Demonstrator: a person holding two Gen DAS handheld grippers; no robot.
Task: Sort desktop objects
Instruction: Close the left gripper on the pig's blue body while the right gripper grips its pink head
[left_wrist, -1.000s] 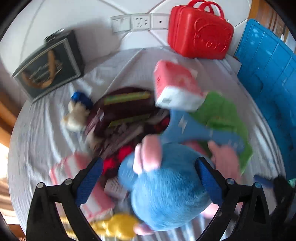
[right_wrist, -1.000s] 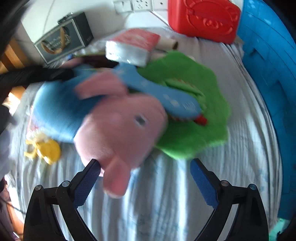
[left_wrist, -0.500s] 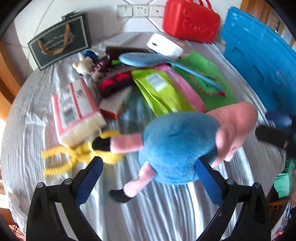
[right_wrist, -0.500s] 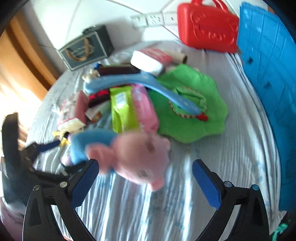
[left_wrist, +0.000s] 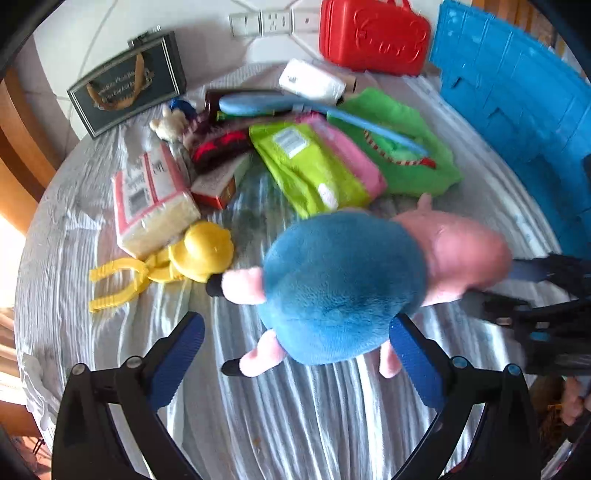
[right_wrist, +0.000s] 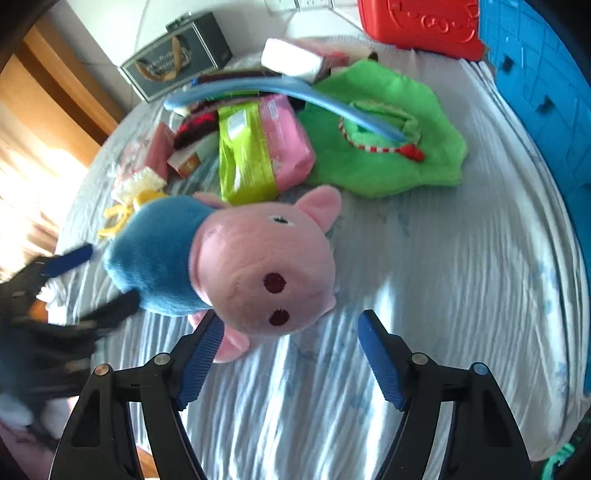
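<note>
A plush pig with a blue body and pink head (left_wrist: 343, 284) lies on the striped tablecloth at the near side of the table. My left gripper (left_wrist: 295, 339) is open, its blue pads either side of the pig's rear, not pressing it. My right gripper (right_wrist: 290, 339) is open just below the pig's snout (right_wrist: 266, 273), with the left pad next to a pink foot. Each gripper appears blurred at the edge of the other's view.
A pile lies behind the pig: green wipes pack (left_wrist: 306, 166), pink pack (left_wrist: 347, 147), green cloth (left_wrist: 402, 147), blue brush (left_wrist: 258, 103), tissue pack (left_wrist: 151, 195), yellow toy (left_wrist: 195, 254), small boxes. A red case (left_wrist: 373, 33), blue crate (left_wrist: 517, 96) and dark gift bag (left_wrist: 125, 81) stand at the back.
The pig has come off the pile and towards the near side of the table. Both grippers have pulled back with it, and the right gripper now faces its snout closely.
</note>
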